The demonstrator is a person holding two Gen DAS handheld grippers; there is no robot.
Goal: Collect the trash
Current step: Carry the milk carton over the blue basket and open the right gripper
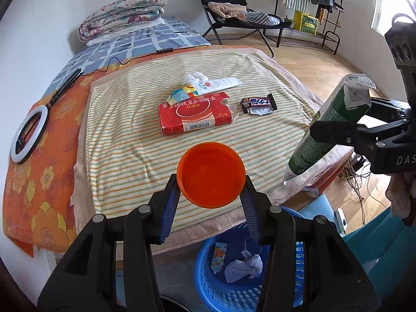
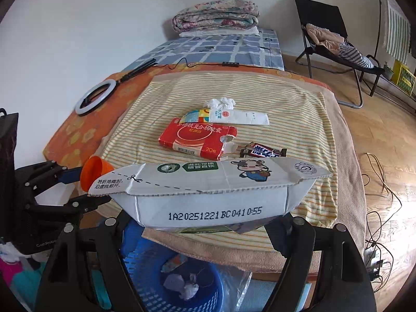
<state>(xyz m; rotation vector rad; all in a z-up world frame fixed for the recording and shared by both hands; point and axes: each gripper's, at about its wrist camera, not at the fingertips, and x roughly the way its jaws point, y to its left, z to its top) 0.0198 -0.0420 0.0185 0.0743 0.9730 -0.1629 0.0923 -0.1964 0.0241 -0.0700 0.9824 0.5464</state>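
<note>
My left gripper (image 1: pixel 211 195) is shut on an orange plastic cup (image 1: pixel 210 174), held above the near table edge over a blue basket (image 1: pixel 234 286); the cup also shows in the right wrist view (image 2: pixel 95 173). My right gripper (image 2: pixel 205 223) is shut on a green and white milk carton (image 2: pixel 208 189), seen at the right of the left wrist view (image 1: pixel 330 124). On the striped cloth lie a red box (image 1: pixel 195 114), a chocolate wrapper (image 1: pixel 258 104), a white sachet (image 1: pixel 221 83), a crumpled tissue (image 1: pixel 196 76) and a small colourful packet (image 1: pixel 180 93).
The blue basket (image 2: pixel 182 280) below the table edge holds crumpled paper and a small packet. A ring light (image 1: pixel 28 135) and cable lie on the orange cloth at left. Folded quilts (image 1: pixel 122 13), a black folding chair (image 1: pixel 234 7) and floor cables (image 2: pixel 377 208) surround the table.
</note>
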